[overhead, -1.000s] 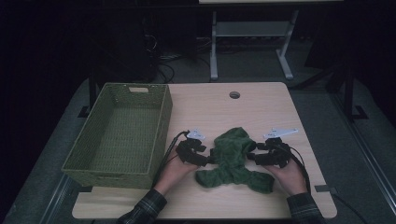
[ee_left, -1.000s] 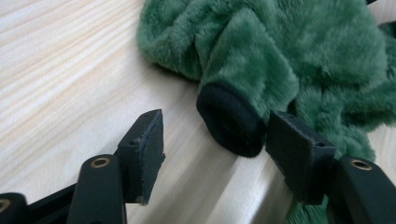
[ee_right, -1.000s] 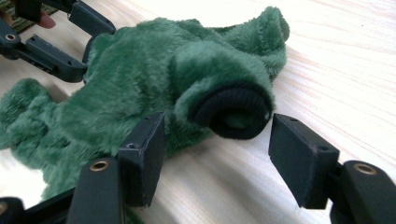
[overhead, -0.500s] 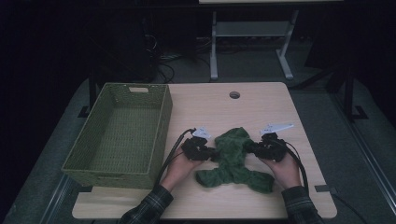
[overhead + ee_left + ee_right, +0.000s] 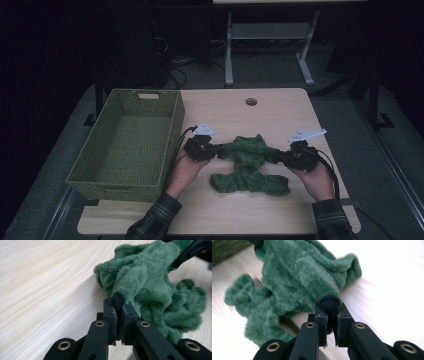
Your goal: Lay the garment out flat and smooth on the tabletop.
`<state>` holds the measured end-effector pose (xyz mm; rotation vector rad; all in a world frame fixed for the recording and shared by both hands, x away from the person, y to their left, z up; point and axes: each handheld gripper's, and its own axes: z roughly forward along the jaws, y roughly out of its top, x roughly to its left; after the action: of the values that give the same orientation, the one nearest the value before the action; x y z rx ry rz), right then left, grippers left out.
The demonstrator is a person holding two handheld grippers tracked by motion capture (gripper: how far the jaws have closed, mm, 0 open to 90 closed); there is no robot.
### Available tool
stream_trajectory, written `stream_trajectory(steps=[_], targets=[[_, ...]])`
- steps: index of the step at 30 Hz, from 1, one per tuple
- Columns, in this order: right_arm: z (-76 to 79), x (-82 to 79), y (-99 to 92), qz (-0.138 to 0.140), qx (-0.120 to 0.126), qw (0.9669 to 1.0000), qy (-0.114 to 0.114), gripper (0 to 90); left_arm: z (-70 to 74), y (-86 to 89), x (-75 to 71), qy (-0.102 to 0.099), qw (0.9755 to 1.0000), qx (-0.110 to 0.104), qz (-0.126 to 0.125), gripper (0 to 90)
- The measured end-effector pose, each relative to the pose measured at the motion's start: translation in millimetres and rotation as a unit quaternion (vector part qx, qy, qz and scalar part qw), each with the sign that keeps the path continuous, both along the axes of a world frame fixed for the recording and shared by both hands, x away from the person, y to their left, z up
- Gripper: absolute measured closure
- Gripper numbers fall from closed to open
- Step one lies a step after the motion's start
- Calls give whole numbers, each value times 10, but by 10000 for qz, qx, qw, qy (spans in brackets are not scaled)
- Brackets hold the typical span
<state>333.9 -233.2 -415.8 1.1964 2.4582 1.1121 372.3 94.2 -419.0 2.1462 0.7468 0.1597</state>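
the green plush garment lies near the table's middle, right of the basket. the left gripper and right gripper have just closed, each pinching a dark-tipped end. it looks soft, light and floppy, so these ends suit gripping.

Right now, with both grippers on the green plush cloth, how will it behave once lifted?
The cloth is probably floppy: it lies bunched in soft folds and should sag between the grippers. It looks light. Its fuzzy pile likely resists slipping from the shut jaws.

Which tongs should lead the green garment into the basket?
Left. The left tongs are clamped on the green garment right beside the basket; the right tongs grip its far end.
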Motion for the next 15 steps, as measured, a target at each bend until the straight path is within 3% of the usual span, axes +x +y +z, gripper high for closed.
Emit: stream_trajectory(steps=[2,6,9,13,15], targets=[[-93,22,-4,15,-89,9999,131,826,-48,-17,9,77,10000,61,6,847],[-294,64,-5,9,-239,9984,519,826,-266,-67,45,478,9984,313,-46,847],[-394,57,-5,36,-294,9971,700,827,-362,-80,51,640,9969,445,-113,847],[-410,27,-25,38,-242,9970,738,822,-387,-109,28,663,9969,403,-143,830],[-404,21,-22,46,-241,9971,720,766,-361,-104,23,611,9971,436,-155,758]])
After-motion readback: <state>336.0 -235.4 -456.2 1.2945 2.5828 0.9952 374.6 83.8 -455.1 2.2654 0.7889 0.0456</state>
